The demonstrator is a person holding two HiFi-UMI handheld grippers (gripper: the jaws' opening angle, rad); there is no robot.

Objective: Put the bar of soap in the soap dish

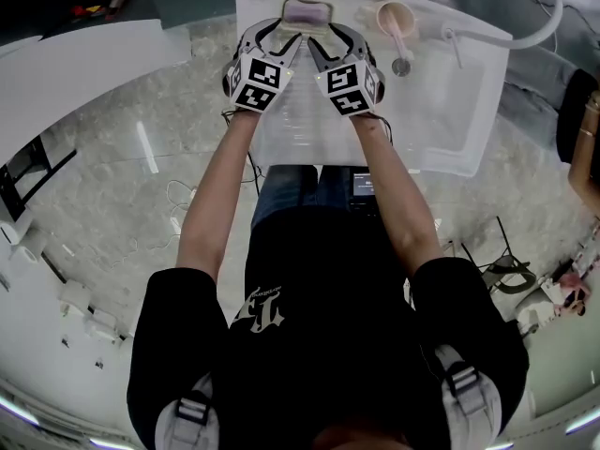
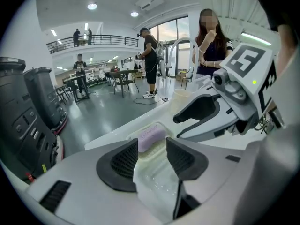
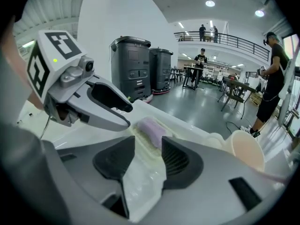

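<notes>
A pale purple bar of soap [image 1: 307, 11] lies in the ridged, translucent soap dish [image 1: 287, 12] on the far rim of the white sink. Both grippers hover side by side just short of it. The left gripper [image 1: 279, 34] is open; in its own view the soap [image 2: 151, 136] rests on the dish [image 2: 158, 149] just past the tips, nothing between the pads. The right gripper [image 1: 330, 36] is open too, with the soap [image 3: 151, 128] and dish [image 3: 139, 143] ahead of its empty jaws. Each gripper appears in the other's view, the right gripper [image 2: 187, 125] and the left gripper [image 3: 124, 116].
A pinkish cup [image 1: 395, 17] stands on the sink rim right of the dish, also in the right gripper view as the cup [image 3: 245, 150]. The white sink basin [image 1: 450, 111] lies under the grippers. A curved faucet [image 1: 551, 22] rises at the far right. People and grey bins [image 3: 140, 67] are far behind.
</notes>
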